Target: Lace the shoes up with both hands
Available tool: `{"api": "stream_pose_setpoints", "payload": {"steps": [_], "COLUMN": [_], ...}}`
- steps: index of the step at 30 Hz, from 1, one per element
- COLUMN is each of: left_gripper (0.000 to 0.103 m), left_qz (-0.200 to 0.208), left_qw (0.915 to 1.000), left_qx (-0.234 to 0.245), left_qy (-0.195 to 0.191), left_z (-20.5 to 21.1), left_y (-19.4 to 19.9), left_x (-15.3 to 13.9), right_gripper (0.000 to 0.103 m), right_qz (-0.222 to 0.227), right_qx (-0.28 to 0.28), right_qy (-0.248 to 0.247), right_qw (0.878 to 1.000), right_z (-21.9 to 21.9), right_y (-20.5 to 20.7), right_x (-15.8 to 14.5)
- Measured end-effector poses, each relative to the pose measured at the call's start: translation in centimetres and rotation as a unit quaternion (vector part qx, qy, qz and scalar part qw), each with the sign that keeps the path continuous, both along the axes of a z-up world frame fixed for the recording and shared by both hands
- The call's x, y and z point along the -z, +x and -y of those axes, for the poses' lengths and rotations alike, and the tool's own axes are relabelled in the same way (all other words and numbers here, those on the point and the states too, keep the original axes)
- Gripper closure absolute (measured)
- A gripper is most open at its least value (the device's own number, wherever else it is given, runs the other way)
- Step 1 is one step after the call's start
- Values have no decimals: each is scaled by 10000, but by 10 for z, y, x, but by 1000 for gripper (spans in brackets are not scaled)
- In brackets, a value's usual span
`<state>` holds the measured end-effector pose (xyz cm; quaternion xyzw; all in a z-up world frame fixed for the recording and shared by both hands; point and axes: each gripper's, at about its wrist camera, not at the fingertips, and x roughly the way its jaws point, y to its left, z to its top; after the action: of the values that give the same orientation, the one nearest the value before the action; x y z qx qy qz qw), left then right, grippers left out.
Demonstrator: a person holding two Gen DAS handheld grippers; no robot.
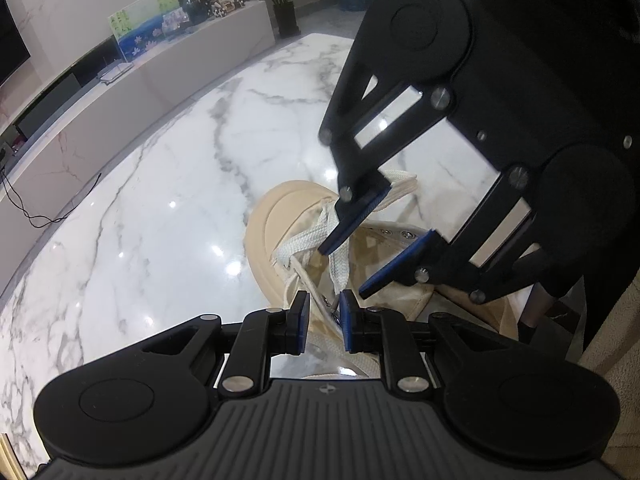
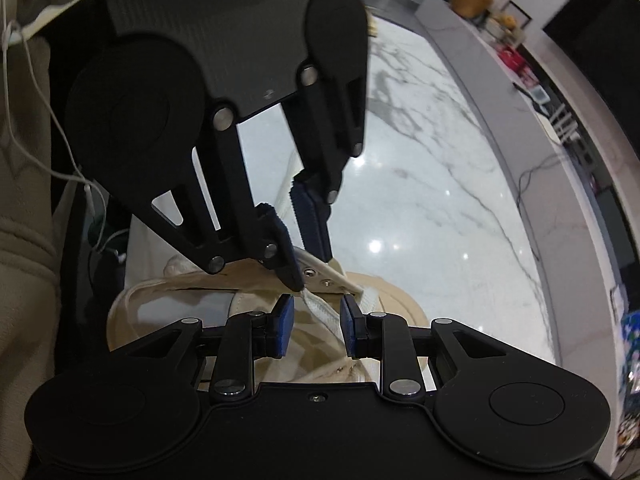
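A beige canvas shoe with a cream toe cap lies on the white marble table, toe pointing away in the left wrist view. My left gripper is shut on the shoe's eyelet flap, whose metal eyelets show just past its fingers. The flat white lace crosses the tongue. My right gripper comes in from the upper right and stands open. In its own view the lace runs between the right gripper's blue pads, and neither pad presses on it. The left gripper hangs just above.
A low white cabinet with pictures and small items runs along the table's far side. A black cable trails beside it. Beige clothing and a thin white cord sit close on the near side. Bare marble stretches left of the shoe.
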<state>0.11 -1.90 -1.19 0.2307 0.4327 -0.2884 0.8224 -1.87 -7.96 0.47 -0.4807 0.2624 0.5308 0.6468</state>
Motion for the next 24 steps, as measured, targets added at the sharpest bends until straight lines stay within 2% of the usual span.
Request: {"api": "stream_pose_setpoints", "payload": {"steps": [2, 6, 11, 16, 20, 24], "left_gripper": [88, 87, 86, 83, 78, 78], "left_qz": [-11, -25, -29, 1, 56, 62], "left_qw": [10000, 10000, 10000, 9999, 9998, 9997], "left_qx": [-16, -48, -69, -106, -198, -245], "left_qy": [-14, -47, -49, -20, 8, -16], "left_z": [-1, -4, -5, -3, -4, -5], "left_y": [0, 1, 1, -1, -1, -1], "left_x": [0, 1, 2, 2, 3, 2], "right_gripper": [82, 94, 102, 102, 102, 102], "right_qz": [16, -44, -109, -116, -172, -162], "right_qx": [-47, -48, 126, 391, 847, 1380], "right_qy": [-47, -100, -82, 25, 187, 461], "right_qw": [10000, 9999, 9998, 9992, 9961, 9892], "right_z": [-2, -4, -2, 0, 4, 11], "right_y": [0, 3, 6, 7, 11, 17], "right_x": [3, 12, 16, 12, 5, -5]}}
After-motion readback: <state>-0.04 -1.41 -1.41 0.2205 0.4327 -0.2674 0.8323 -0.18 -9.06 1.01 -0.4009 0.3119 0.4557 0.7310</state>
